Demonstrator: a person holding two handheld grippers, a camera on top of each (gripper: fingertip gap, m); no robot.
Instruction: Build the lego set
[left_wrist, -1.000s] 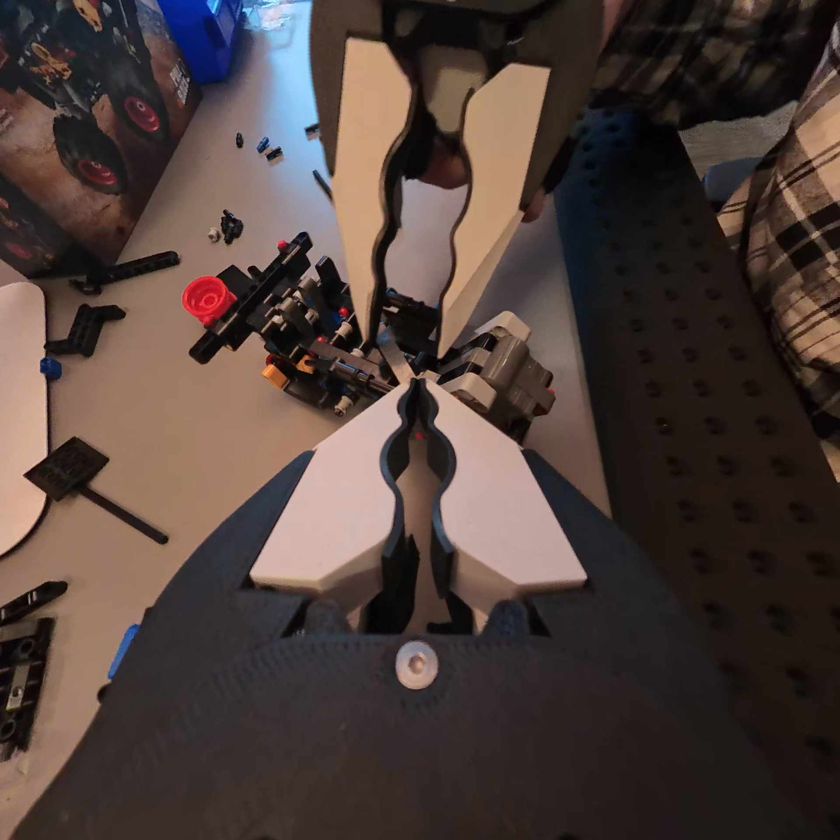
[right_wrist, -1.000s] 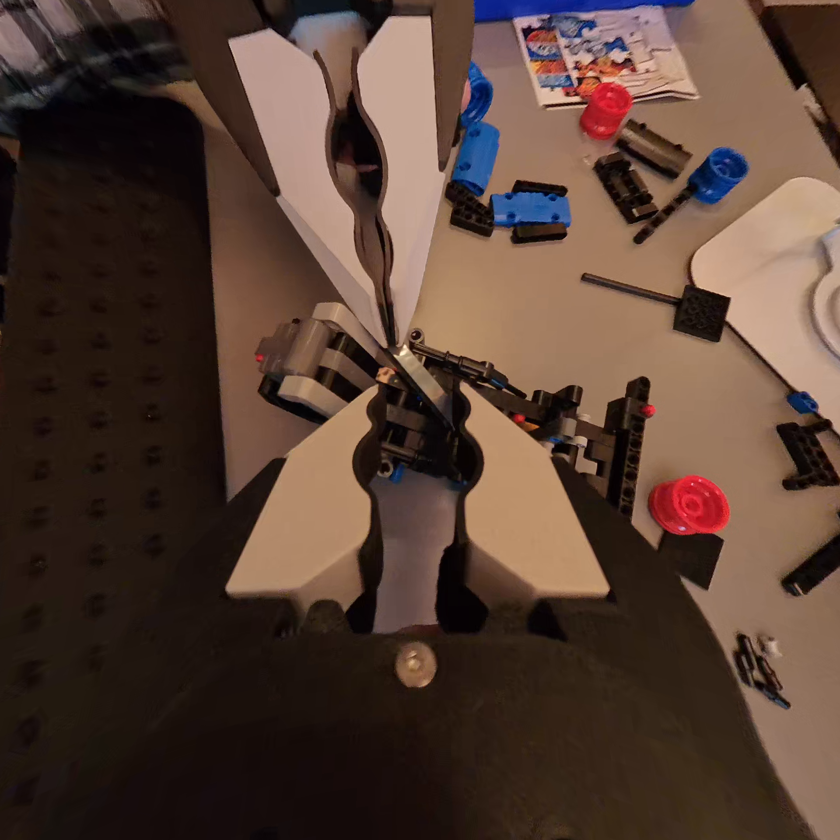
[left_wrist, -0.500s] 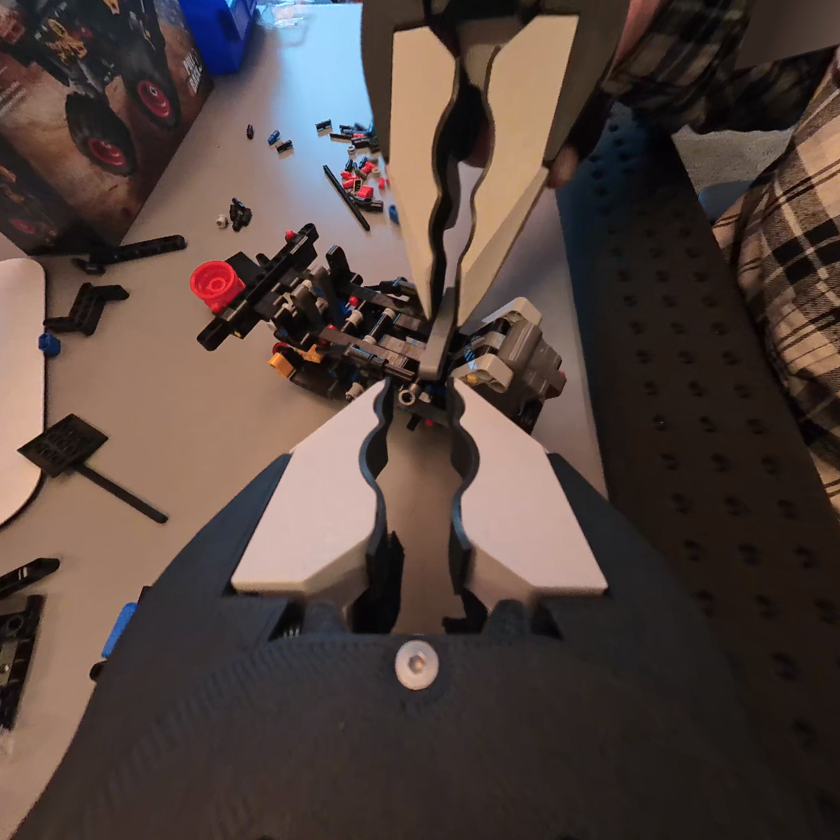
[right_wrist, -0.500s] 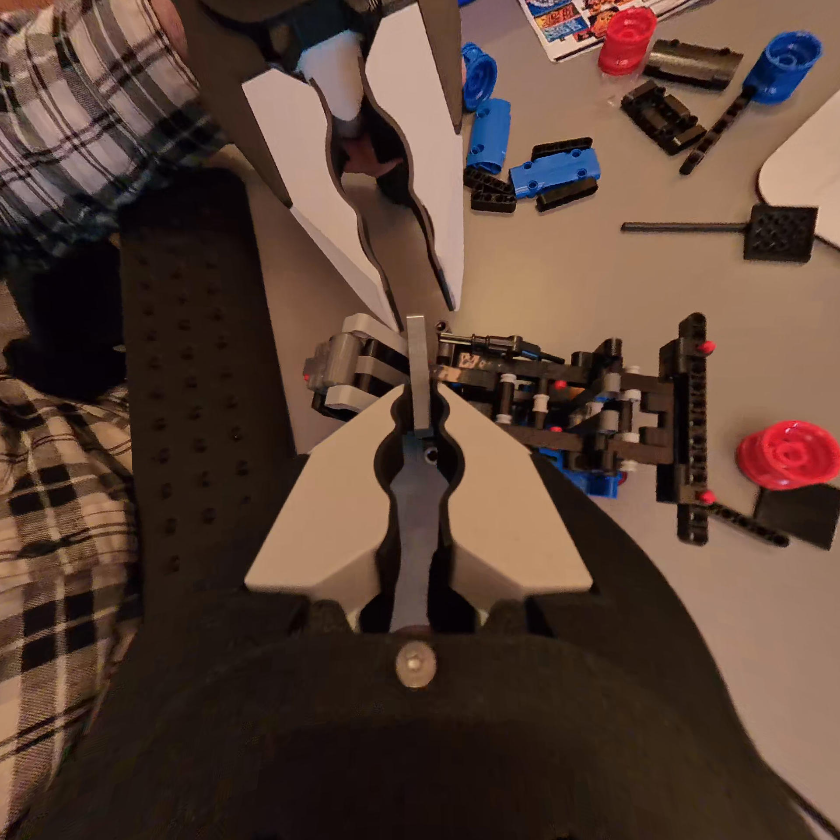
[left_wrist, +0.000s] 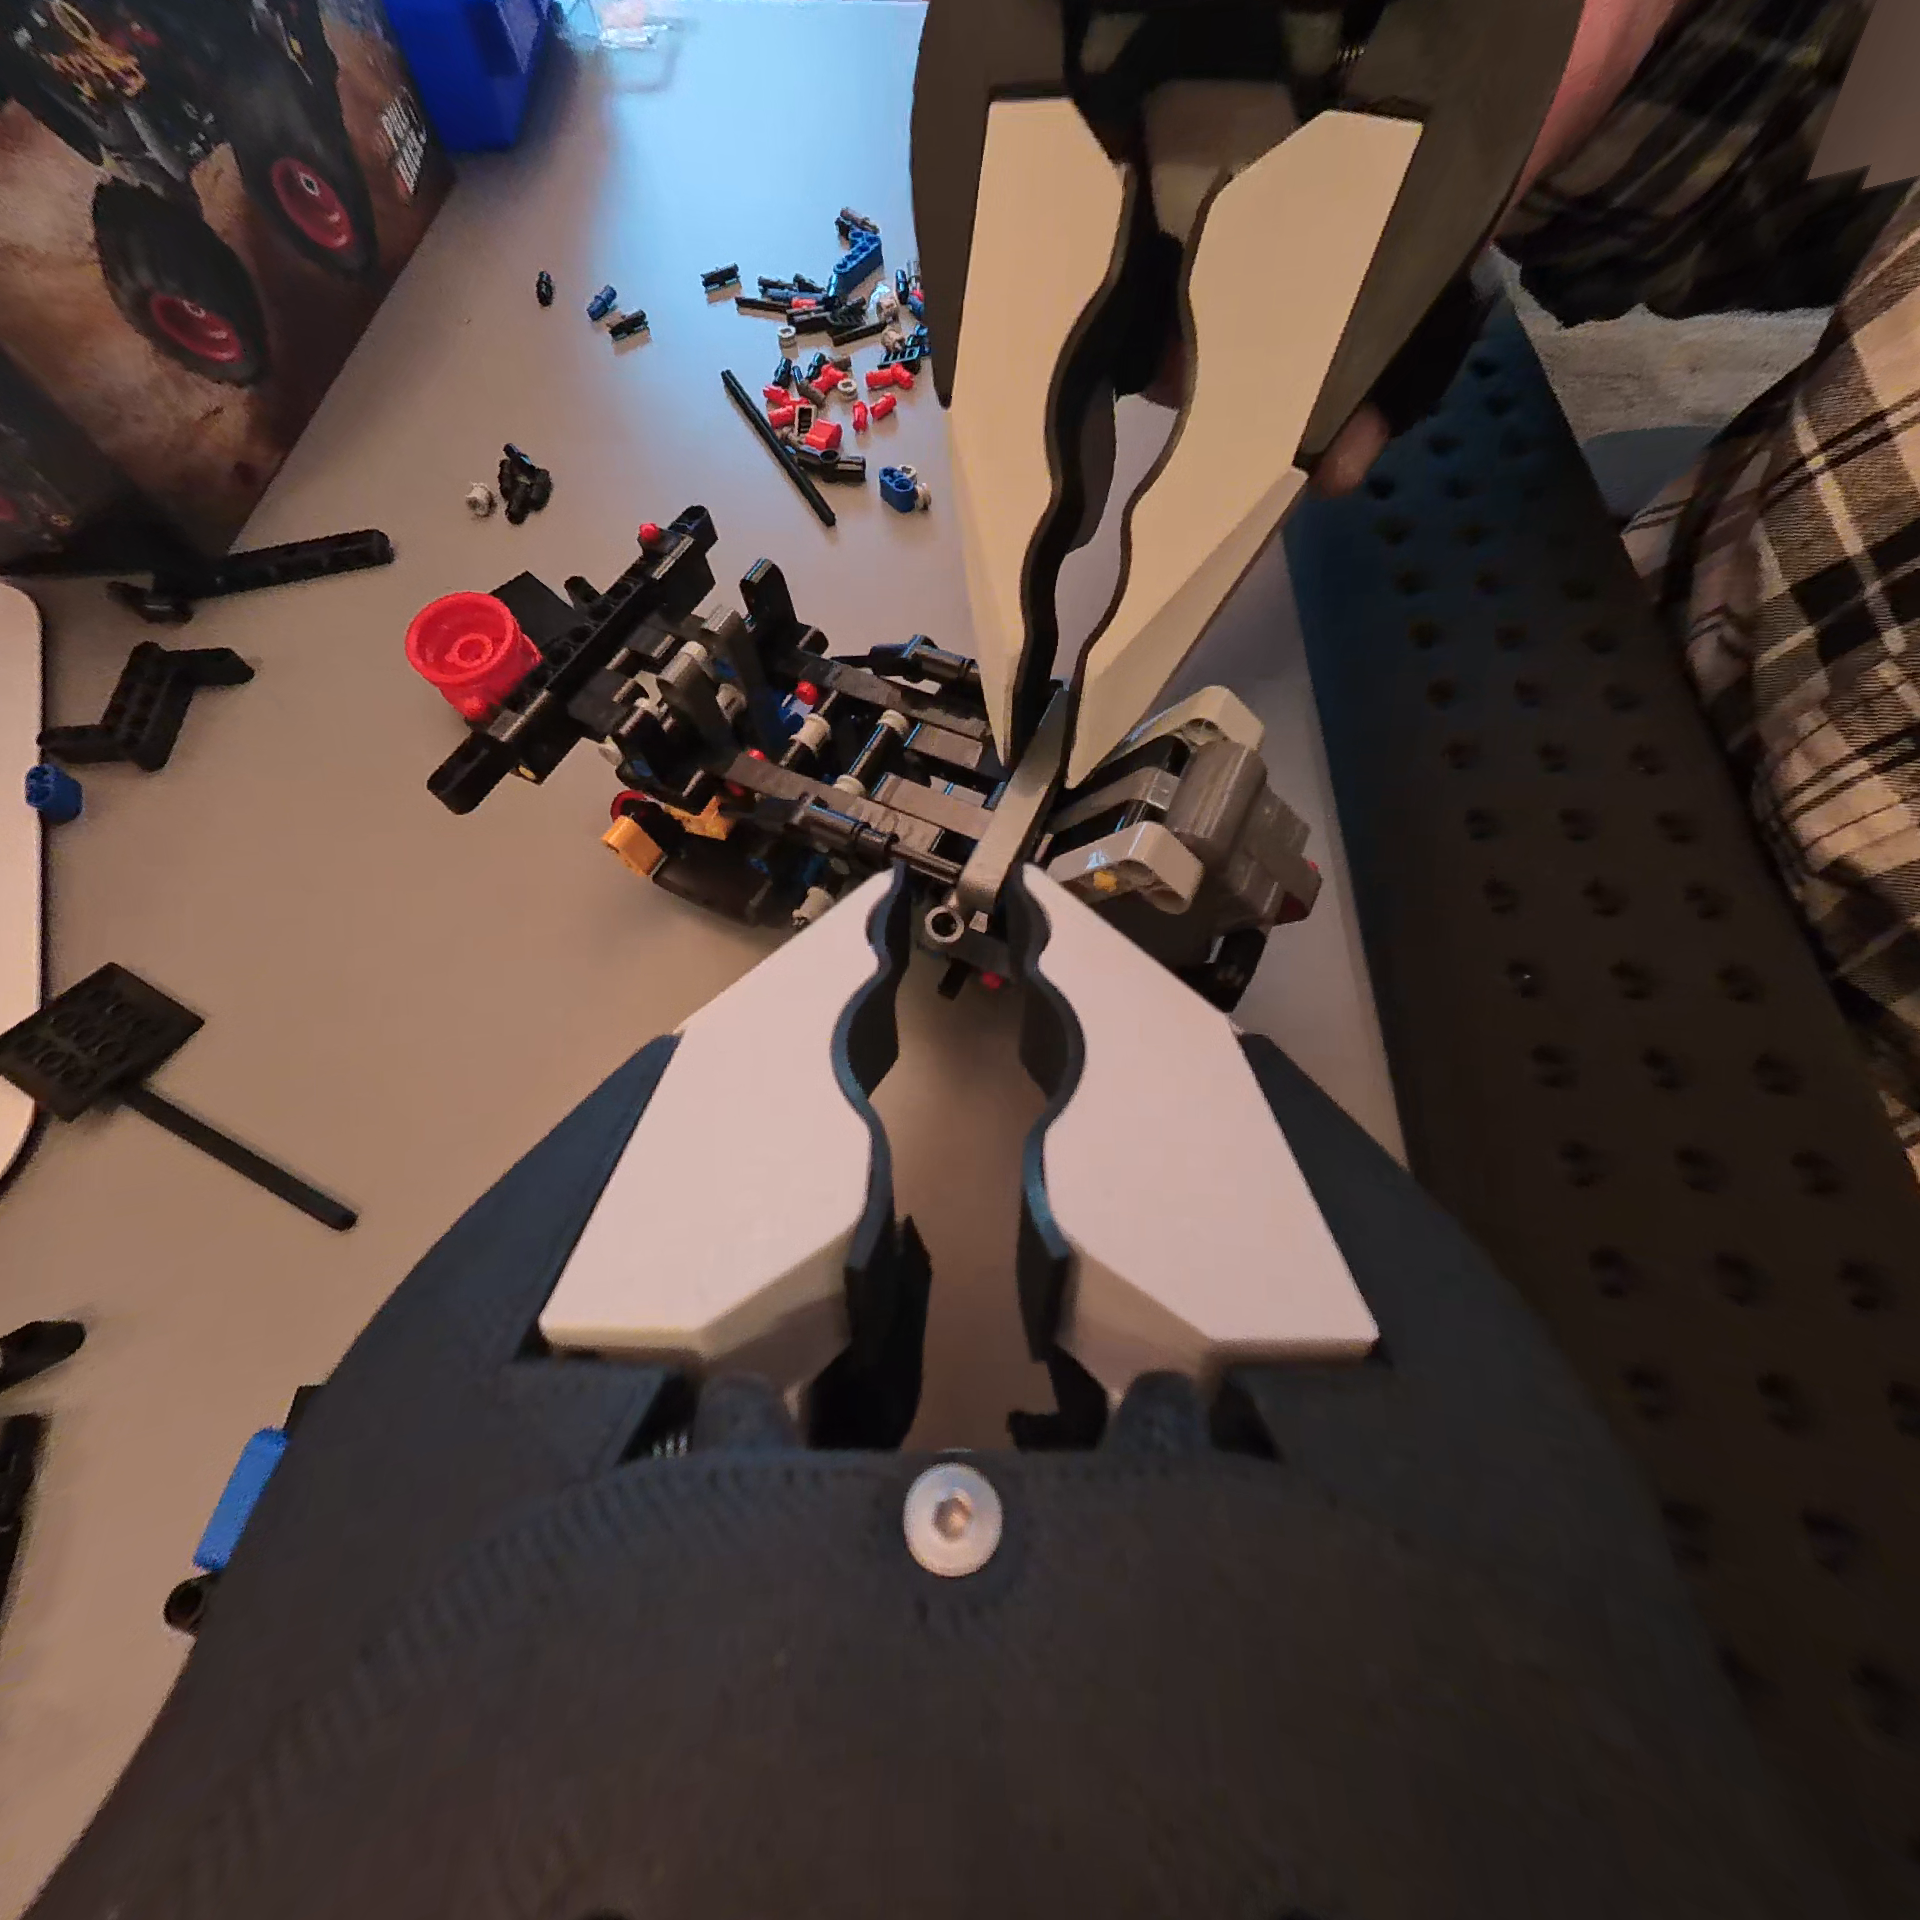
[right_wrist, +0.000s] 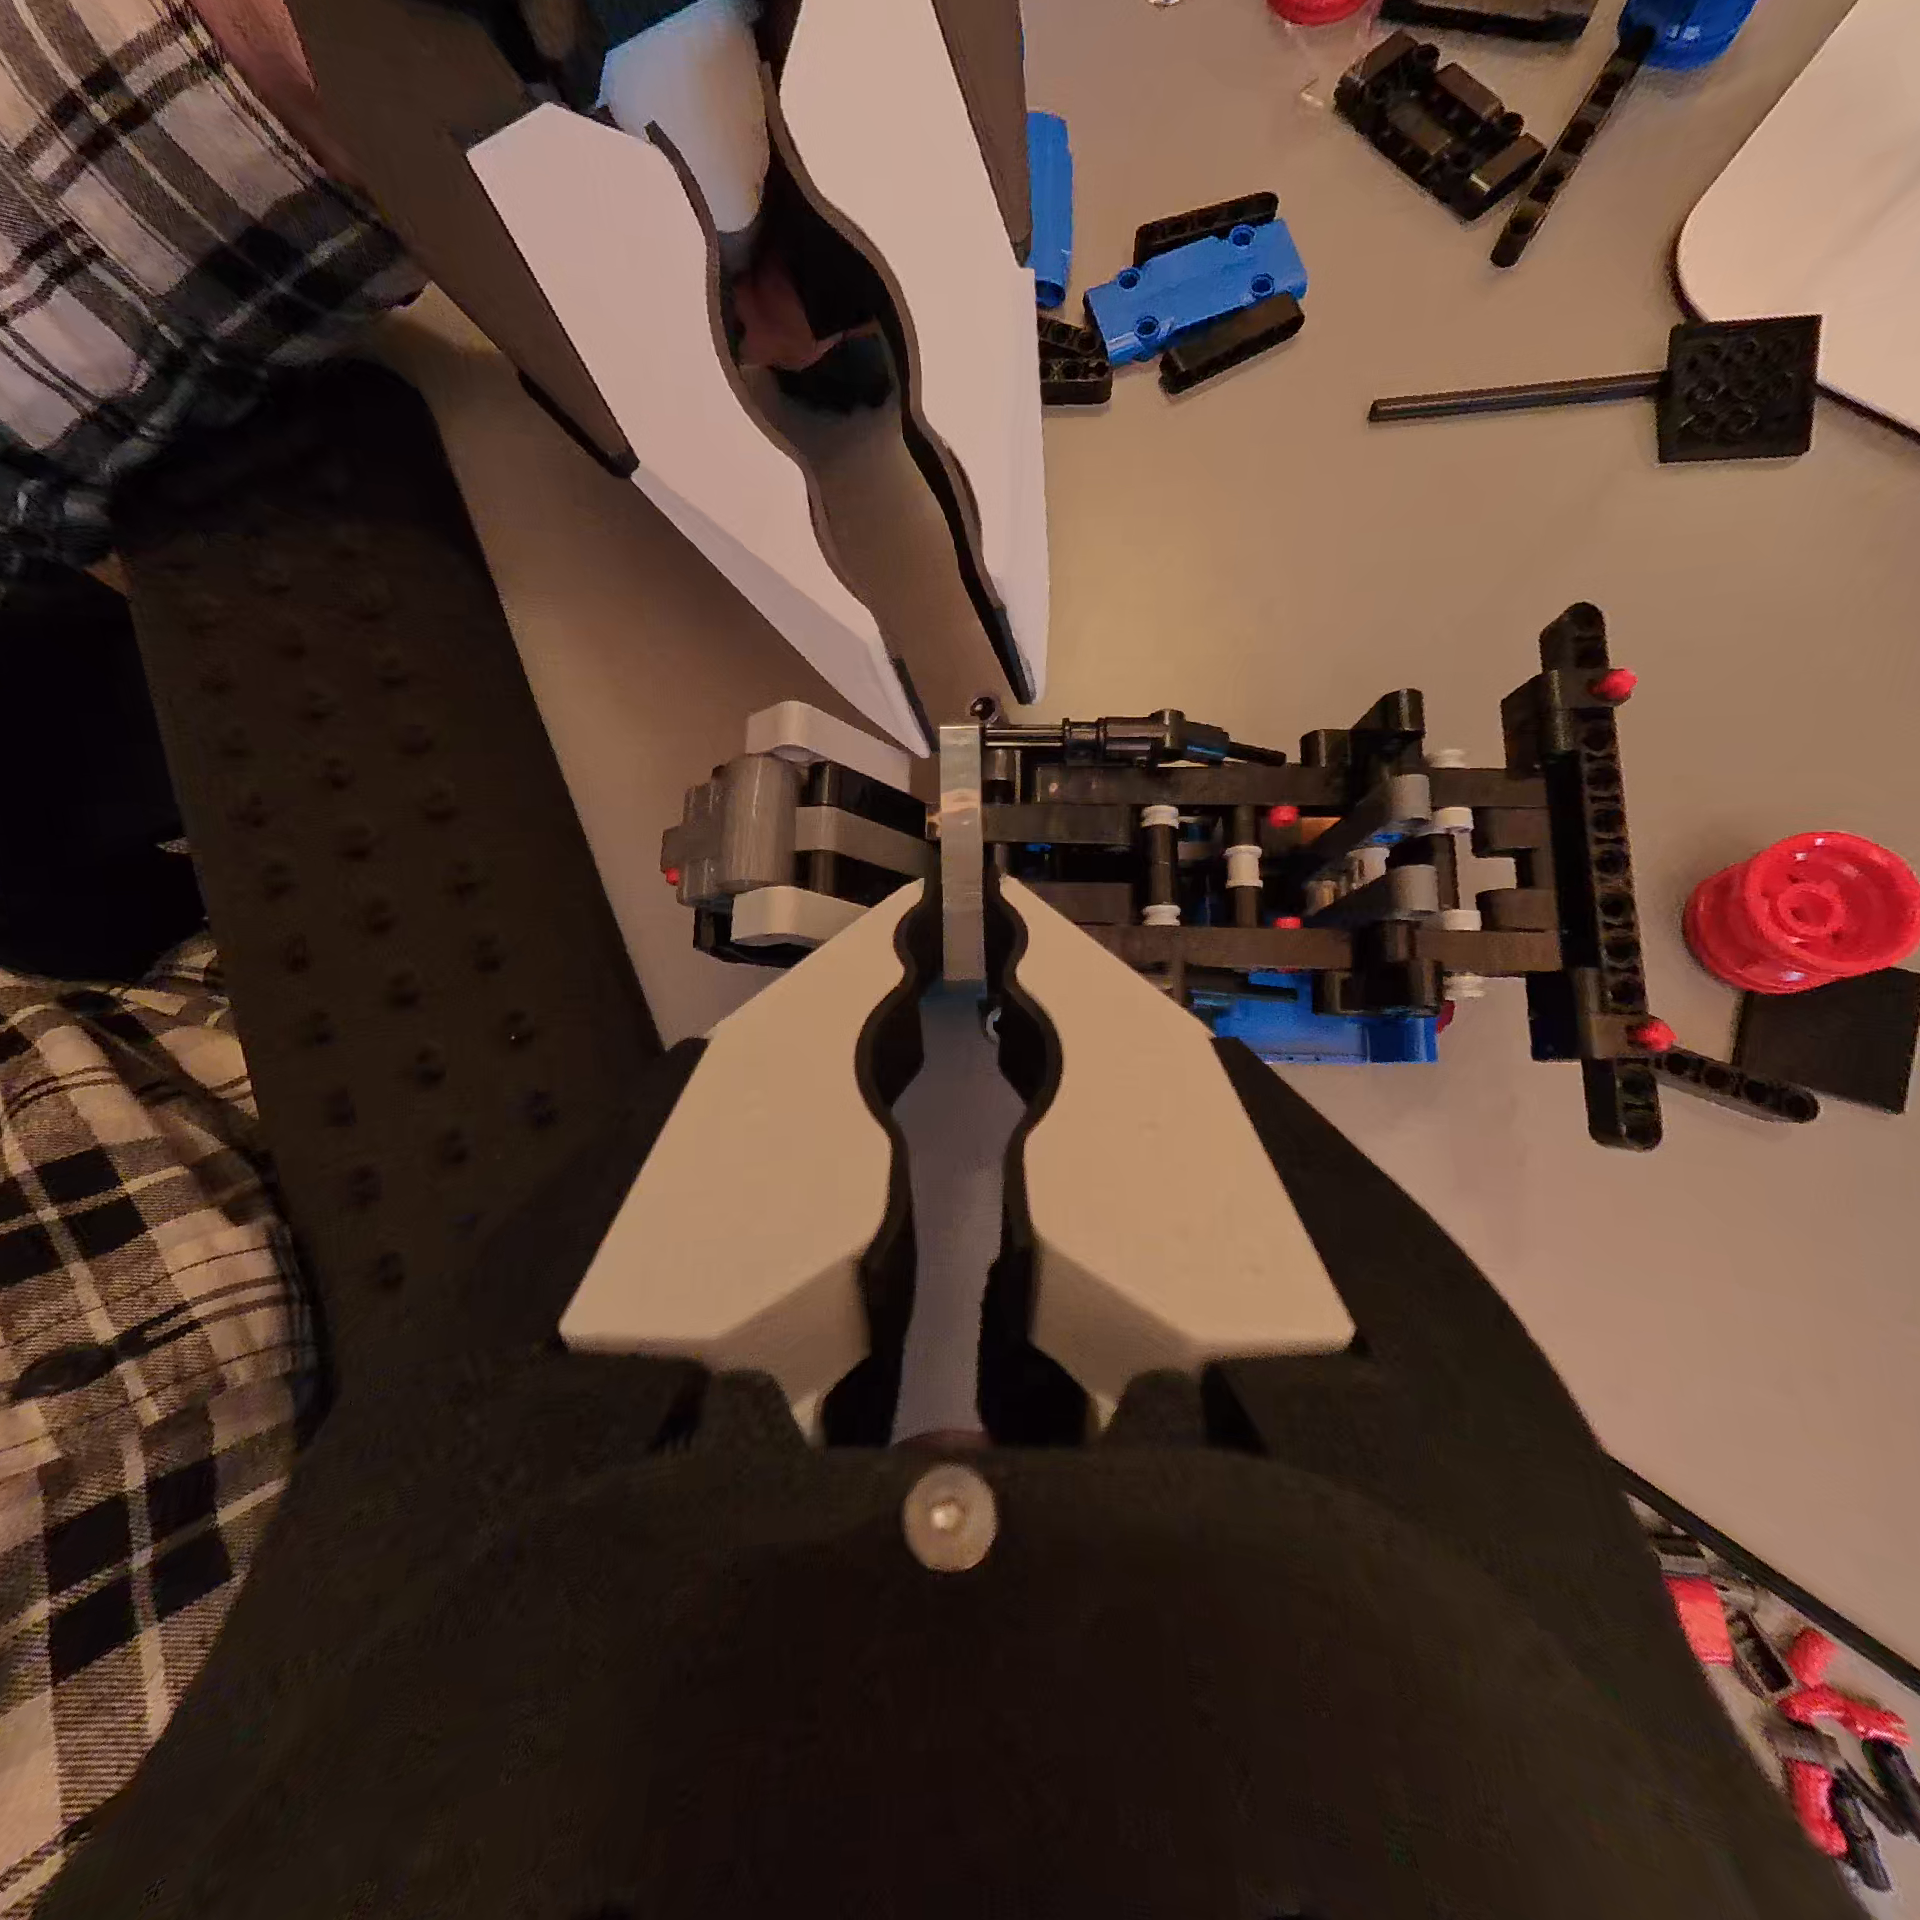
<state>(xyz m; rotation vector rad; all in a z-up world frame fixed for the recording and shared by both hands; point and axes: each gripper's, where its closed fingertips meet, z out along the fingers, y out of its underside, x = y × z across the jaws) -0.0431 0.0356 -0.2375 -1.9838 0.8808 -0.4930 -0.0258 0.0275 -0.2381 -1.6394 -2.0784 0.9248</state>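
A: Where is the lego model (right_wrist: 1247, 862)?

B: On the grey table (left_wrist: 343, 935), near its padded edge. The right gripper (right_wrist: 961, 914) pinches a grey beam (right_wrist: 961, 842) standing on the model. The left gripper (left_wrist: 961, 914) is spread, tips beside the beam.

A: Any writing?

B: A printed box (left_wrist: 156, 260) at the far left corner; open table lies beyond the model, among loose pieces (left_wrist: 831, 364).

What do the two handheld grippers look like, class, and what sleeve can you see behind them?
Each gripper has a dark textured printed body with one silver screw, and two pale grey wedge fingers lined with wavy black pads. Left gripper; right gripper. The left one carries a small blue tab. The person wears a black-and-white plaid sleeve.
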